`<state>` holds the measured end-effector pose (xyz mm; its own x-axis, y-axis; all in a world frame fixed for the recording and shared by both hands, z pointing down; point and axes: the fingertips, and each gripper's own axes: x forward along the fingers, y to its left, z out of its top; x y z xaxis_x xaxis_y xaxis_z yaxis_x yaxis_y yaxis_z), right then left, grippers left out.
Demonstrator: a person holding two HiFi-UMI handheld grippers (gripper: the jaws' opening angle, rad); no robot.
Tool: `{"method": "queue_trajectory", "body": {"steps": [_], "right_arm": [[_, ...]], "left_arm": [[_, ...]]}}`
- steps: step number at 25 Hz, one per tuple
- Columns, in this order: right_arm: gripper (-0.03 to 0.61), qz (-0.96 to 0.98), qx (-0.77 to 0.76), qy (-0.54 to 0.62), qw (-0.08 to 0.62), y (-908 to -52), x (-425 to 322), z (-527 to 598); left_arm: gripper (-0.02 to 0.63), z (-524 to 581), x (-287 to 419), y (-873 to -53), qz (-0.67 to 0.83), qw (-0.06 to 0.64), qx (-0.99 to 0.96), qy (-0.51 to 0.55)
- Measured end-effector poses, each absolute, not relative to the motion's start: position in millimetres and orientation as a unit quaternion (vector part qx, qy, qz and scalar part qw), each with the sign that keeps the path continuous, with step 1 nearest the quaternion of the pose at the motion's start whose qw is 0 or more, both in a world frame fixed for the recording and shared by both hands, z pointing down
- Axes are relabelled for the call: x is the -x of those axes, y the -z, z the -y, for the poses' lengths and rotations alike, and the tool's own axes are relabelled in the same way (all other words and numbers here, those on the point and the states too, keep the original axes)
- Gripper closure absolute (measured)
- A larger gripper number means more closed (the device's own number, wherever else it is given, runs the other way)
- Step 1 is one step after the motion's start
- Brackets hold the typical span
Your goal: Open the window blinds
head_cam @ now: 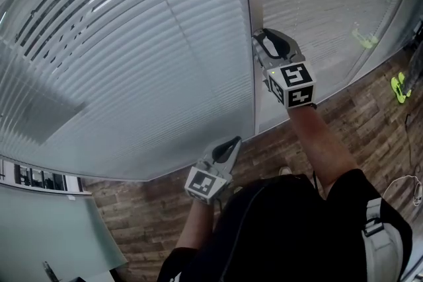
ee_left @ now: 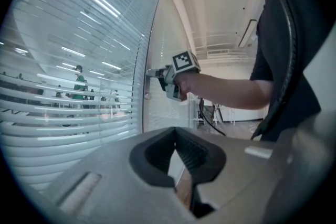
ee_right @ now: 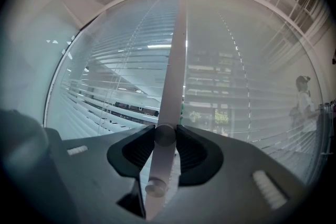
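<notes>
The blinds [head_cam: 145,56] hang behind curved glass, with a second set [head_cam: 317,3] to the right of a grey upright frame post [head_cam: 248,3]. On that post sits a small round knob [ee_right: 164,135]. My right gripper [ee_right: 165,131] points level at the post and is shut on the knob, one pad on each side. A second knob [ee_right: 156,186] sits lower on the post. In the head view the right gripper [head_cam: 259,40] touches the post. My left gripper [head_cam: 234,141] hangs lower, near the glass, shut and holding nothing. The left blind's slats [ee_left: 68,102] let an office show through.
Wood-plank floor [head_cam: 370,122] runs along the foot of the glass. A yellow-green object [head_cam: 398,87] lies on the floor at the right, and a white cable [head_cam: 404,183] nearer me. A frosted pane [head_cam: 46,234] stands at the lower left. People [ee_left: 79,81] stand beyond the glass.
</notes>
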<state>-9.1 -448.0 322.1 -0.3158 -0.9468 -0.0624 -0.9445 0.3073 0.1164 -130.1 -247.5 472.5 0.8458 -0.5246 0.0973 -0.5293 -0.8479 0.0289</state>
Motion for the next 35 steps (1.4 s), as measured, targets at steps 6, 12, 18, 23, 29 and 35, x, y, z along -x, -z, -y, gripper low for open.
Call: {"method": "queue_trajectory", "body": {"steps": [6, 12, 18, 23, 29, 35], "right_arm": [[0.448, 0.809, -0.581, 0.085, 0.031, -322, 10, 449], [0.448, 0.809, -0.579, 0.091, 0.038, -323, 10, 449], [0.446, 0.816, -0.569, 0.092, 0.047, -323, 10, 450], [0.409, 0.823, -0.558, 0.100, 0.040, -320, 9, 445], [0.402, 0.834, -0.540, 0.111, 0.033, -324, 1, 432], [0.443, 0.854, -0.510, 0.102, 0.020, -331, -12, 410]], "left_arm": [[0.610, 248, 127, -469, 0.271, 0.029, -0.961, -0.046], [0.609, 247, 124, -466, 0.271, 0.034, -0.961, -0.051], [0.609, 247, 122, -472, 0.272, 0.029, -0.961, -0.045], [0.609, 250, 121, -469, 0.270, 0.018, -0.961, -0.056], [0.609, 263, 120, -464, 0.277, 0.004, -0.960, -0.043], [0.609, 273, 102, -444, 0.272, 0.021, -0.962, -0.031]]}}
